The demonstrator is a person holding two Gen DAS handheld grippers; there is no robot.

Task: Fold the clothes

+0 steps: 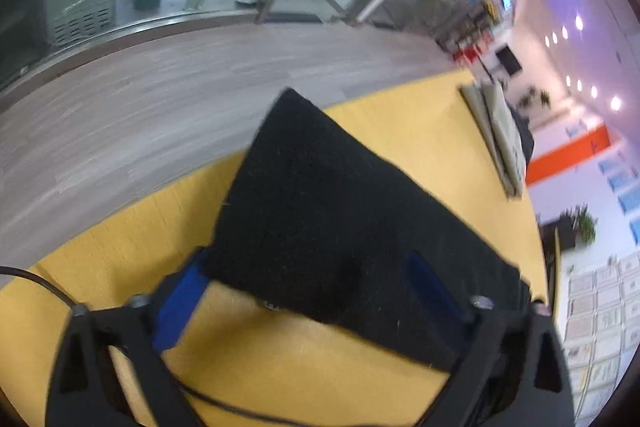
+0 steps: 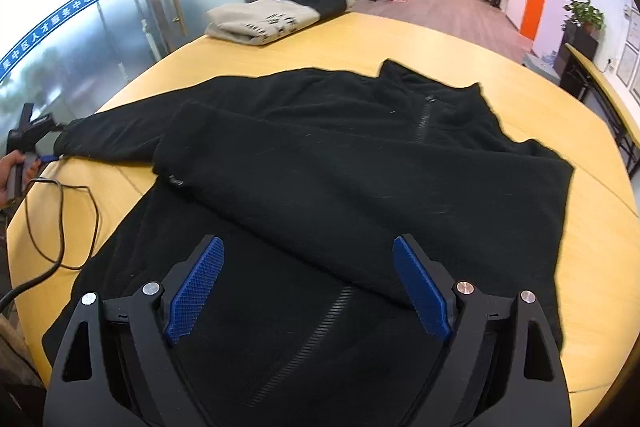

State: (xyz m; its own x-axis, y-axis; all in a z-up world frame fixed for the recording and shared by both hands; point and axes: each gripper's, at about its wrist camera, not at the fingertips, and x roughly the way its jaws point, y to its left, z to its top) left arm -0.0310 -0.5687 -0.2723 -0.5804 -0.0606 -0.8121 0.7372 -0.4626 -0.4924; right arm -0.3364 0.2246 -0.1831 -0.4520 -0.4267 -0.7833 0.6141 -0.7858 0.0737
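Note:
A black fleece zip jacket (image 2: 340, 163) lies spread on the yellow table (image 2: 500, 67), one sleeve folded across its front. My right gripper (image 2: 308, 267) is open just above the jacket's lower front by the zipper, holding nothing. My left gripper (image 1: 308, 267) is at the end of the other sleeve (image 1: 320, 195); the black cloth lies between its widely spaced blue pads (image 1: 180, 303), draped over them and lifted off the table. In the right wrist view the left gripper (image 2: 44, 147) shows at the far left, at the sleeve cuff (image 2: 72, 139).
A folded stack of grey and dark clothes (image 2: 276, 13) sits at the table's far edge and also shows in the left wrist view (image 1: 500, 131). A black cable (image 2: 60, 227) loops on the table's left side. Glass walls and open floor lie beyond.

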